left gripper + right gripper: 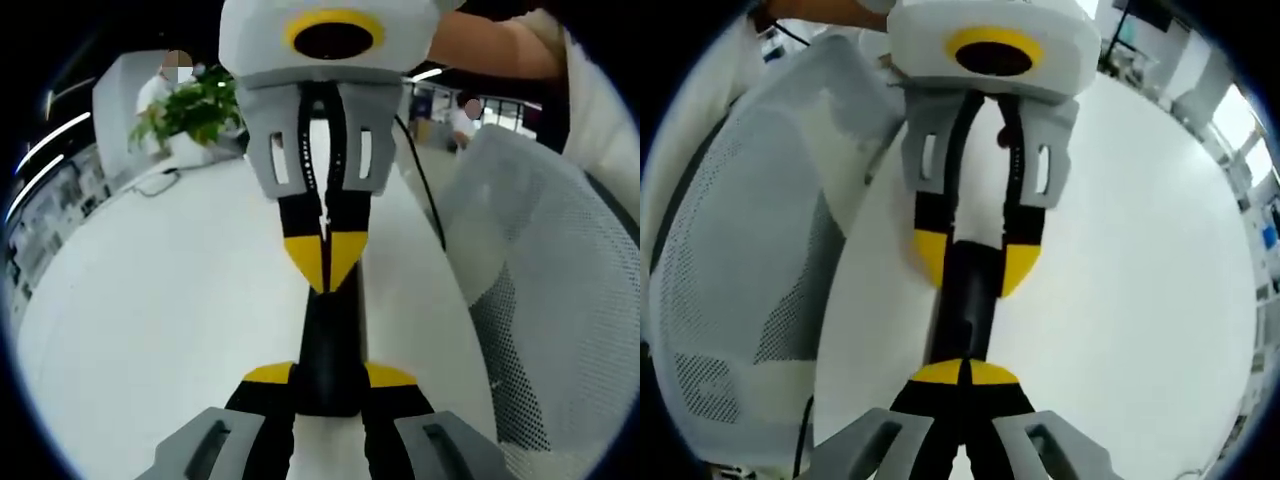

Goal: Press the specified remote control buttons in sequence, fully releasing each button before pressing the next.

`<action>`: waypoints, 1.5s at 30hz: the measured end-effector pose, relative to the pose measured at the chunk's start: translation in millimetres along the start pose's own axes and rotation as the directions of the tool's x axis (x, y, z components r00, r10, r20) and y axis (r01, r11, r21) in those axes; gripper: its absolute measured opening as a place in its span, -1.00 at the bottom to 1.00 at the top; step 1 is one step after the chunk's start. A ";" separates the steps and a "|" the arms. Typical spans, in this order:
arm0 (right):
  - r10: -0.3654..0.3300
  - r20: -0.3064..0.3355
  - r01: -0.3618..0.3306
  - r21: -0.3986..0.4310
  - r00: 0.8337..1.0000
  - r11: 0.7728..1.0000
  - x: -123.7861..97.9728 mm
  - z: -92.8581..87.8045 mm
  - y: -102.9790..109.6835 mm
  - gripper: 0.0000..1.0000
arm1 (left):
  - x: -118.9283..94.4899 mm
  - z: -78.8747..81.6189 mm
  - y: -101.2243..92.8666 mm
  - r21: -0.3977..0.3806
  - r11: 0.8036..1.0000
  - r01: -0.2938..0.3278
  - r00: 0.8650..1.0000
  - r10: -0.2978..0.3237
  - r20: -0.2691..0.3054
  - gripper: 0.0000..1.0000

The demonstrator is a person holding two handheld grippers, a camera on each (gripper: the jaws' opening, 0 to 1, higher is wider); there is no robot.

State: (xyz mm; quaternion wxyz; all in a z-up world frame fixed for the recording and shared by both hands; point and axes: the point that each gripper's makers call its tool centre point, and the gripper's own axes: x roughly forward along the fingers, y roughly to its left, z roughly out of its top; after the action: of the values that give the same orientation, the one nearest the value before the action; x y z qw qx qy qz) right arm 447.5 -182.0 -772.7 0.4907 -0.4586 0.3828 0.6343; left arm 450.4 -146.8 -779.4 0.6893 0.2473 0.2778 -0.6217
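left gripper [325, 378] jaws clamped on near end of slim black bar-shaped remote control [330, 340] lying lengthwise on white worktop [150, 300] | right gripper [325, 255] jaws pinched together, yellow tips at remote's far end | white mesh chair [560, 300] beside worktop | green potted plant [190, 110] far back

my left gripper [325, 380] clamped on the near end of the remote, jaws apart around it, right gripper [325, 262] facing it from the far end, yellow tips pinched together, forearm [490, 45] behind it
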 end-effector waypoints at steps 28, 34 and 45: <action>-0.037 -0.072 0.030 -0.099 0.997 0.995 3.0 -1.0 0.9 -1.00 | 0.2 0.0 0.0 0.002 1.000 0.004 1.000 -0.004 0.007 -0.52; -0.051 -0.094 0.038 -0.140 0.994 0.989 3.9 -1.0 1.7 -1.00 | 0.7 -0.5 0.5 0.000 1.000 0.003 1.000 -0.003 0.005 -0.52; -0.049 -0.019 0.048 -0.058 0.999 0.997 2.2 -1.2 0.6 -1.00 | 0.4 -0.4 -0.3 -0.002 1.000 -0.001 1.000 0.001 0.002 -0.52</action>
State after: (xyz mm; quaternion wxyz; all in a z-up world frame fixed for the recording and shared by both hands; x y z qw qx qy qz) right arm 446.9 -182.7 -775.1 0.4887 -0.4882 0.3583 0.6281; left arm 450.1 -146.9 -780.0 0.6903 0.2461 0.2774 -0.6213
